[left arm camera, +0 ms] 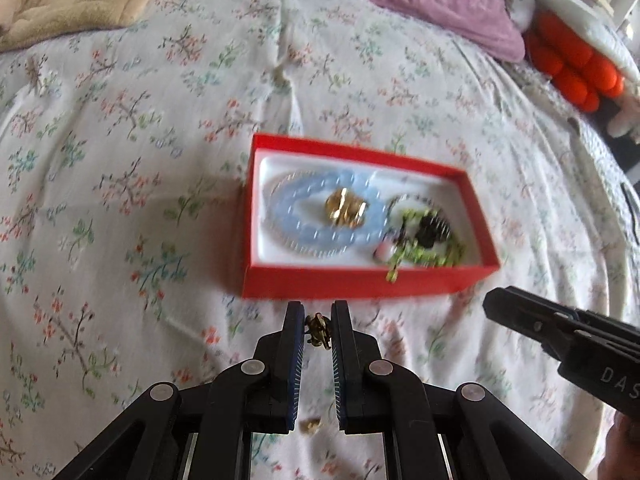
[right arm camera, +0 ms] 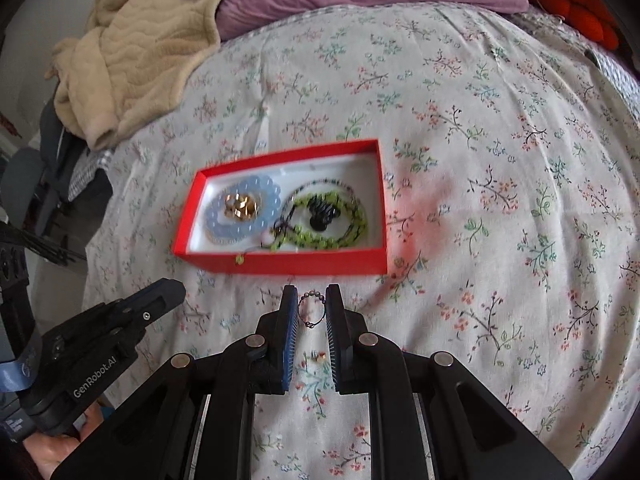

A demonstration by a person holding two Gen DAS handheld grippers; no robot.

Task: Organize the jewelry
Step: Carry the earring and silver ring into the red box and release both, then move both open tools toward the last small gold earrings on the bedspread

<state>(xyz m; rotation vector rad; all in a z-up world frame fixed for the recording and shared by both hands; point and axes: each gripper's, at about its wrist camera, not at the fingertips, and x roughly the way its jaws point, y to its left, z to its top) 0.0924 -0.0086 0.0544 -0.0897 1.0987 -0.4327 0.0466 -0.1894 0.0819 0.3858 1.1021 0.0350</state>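
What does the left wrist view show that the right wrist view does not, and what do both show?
Only the left wrist view shows the left gripper pinching a small gold piece, with a gold bit on the sheet below. Only the right wrist view shows the right gripper holding a thin beaded ring and the beige blanket. Both show the red box with the blue bead bracelet and green beads on the floral sheet.
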